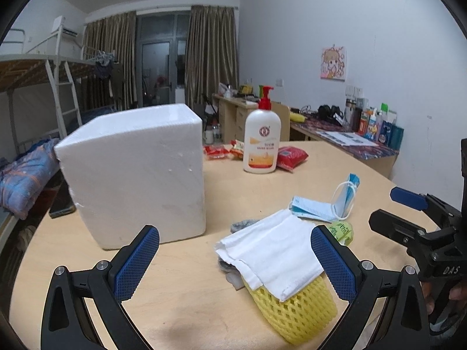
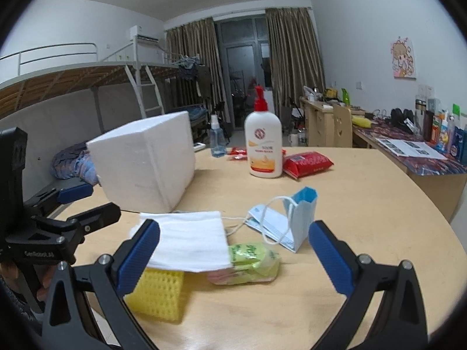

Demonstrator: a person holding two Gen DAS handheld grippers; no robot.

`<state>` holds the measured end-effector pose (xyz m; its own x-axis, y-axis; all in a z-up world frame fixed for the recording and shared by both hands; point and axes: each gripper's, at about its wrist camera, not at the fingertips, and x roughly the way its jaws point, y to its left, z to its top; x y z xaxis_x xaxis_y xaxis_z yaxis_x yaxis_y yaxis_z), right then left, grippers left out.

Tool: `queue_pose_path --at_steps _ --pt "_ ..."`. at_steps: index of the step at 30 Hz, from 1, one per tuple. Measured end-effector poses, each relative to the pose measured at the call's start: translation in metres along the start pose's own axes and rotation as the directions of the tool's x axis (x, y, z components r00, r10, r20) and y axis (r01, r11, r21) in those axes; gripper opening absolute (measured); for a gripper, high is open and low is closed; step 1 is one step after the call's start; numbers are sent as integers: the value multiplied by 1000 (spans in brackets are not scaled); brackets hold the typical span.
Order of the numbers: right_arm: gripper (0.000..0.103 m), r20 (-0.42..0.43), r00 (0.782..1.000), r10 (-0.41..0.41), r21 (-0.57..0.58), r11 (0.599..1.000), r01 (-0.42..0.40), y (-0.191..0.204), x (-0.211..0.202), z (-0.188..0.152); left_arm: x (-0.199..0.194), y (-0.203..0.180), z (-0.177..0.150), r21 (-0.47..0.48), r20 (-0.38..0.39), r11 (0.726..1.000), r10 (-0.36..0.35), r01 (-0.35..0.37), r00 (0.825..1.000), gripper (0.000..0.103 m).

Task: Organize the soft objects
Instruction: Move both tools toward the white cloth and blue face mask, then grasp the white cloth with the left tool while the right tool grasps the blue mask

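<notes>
Over the near edge of the worktop [image 1: 181, 315]:
left tool [image 1: 235, 262]: hovering low and level, fingers spread wide, nothing between them; blue cross-hatched pads [image 1: 137, 262] on black arms
right tool [image 2: 233, 258]: same height just to its right, also spread and holding nothing; a hand grips its black handle at the frame edge
white cloth [image 1: 274, 253]: folded, soft, layered edges, draped over the yellow foam net [image 1: 294, 306], a stretchy honeycomb-mesh sleeve lying on its side
grey fabric [image 1: 242, 224]: peeks out under the cloth
green packet [image 2: 254, 262]: crinkly plastic, touching the cloth's right edge
blue face masks [image 2: 280, 221]: pleated, white ear loops, one folded upright
foam box [image 1: 134, 172]: white rigid block, far left
lotion bottle [image 1: 262, 140]: white, red pump, upright farther back, with red snack packs [image 2: 306, 163] beside it
</notes>
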<state>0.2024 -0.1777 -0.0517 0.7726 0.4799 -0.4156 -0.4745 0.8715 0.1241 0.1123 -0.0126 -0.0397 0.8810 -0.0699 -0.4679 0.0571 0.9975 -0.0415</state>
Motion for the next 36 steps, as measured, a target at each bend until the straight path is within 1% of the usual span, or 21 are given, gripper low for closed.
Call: queue_pose_path --at_steps 3,8,13,17,20,25,27,29,33,36 --pt "103 -18 1000 2 17 1000 -2 -7 6 1 12 -4 1 12 -22 1000 -9 10 1000 103" --pt "103 -32 999 1 37 999 0 -16 13 2 23 -8 2 23 -38 999 -30 30 999 103" --pt "103 -64 998 -4 58 998 8 -25 22 4 37 -6 3 17 -64 999 -51 52 997 103" --pt "103 -87 996 -13 71 997 19 -31 29 6 55 -4 4 -2 -116 997 -72 72 991 103" --pt "103 -97 995 -20 74 997 28 -35 34 6 67 -5 4 -1 -140 997 -78 79 987 103" --pt "103 -114 993 -27 74 997 36 -40 41 8 84 -1 3 -30 -173 993 -115 112 978 102" --pt "103 -123 992 -32 70 997 41 -41 44 7 89 2 2 -40 -184 993 -119 113 976 99" --pt "103 -133 990 -36 71 996 45 -44 49 7 95 3 1 -48 -209 990 -137 130 968 90" --pt "103 -147 988 -44 71 996 54 -47 53 8 103 2 -4 -52 -251 986 -167 159 954 84" --pt "103 -158 987 -36 78 996 49 -50 56 9 105 4 -8 -59 -263 984 -176 166 949 78"
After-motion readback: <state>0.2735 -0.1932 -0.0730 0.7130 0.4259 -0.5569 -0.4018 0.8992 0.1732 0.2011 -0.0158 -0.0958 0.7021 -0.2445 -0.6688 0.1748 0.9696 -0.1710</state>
